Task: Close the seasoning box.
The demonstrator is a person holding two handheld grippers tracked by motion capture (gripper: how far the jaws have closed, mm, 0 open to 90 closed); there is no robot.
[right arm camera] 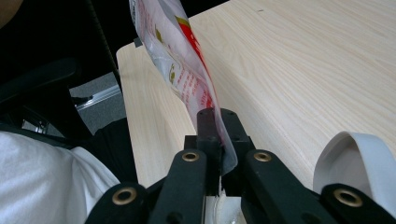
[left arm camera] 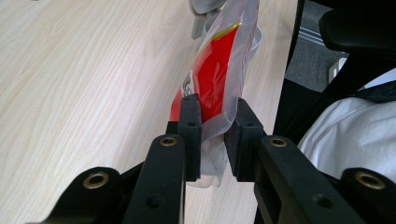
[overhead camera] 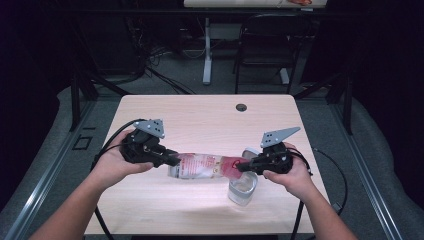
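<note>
L gripper (left arm camera: 214,128) is clamped on one end of a red-and-white plastic snack packet (overhead camera: 202,166), jaws narrow w/ crinkled film bunched between the pads. R gripper (right arm camera: 219,123) is pinched tight on the other end, pads nearly meeting on the thin sealed edge. Packet hangs stretched between the two, roughly level, just above the table (overhead camera: 200,115) near its front edge.

Below the R end stands a clear glass cup (overhead camera: 243,190); a white roll of tape (right arm camera: 359,158) sits just beside it.

Step in hand, prob: tear or open the packet over the cup. To do it well: keep both grips firm on the seal, not the filled middle, so film doesn't slip; pull apart evenly, no jerks; keep the R end over the cup mouth so contents drop in, not on the tabletop. Film is slick + glossy, so slipping from the pads is the main risk.

Materials: packet = thin flexible film, wrinkled, printed red w/ white text. Cup = rigid, transparent, round. Table = pale wood-grain laminate, smooth, flat. Jaws = matte black, blocky pads.
</note>
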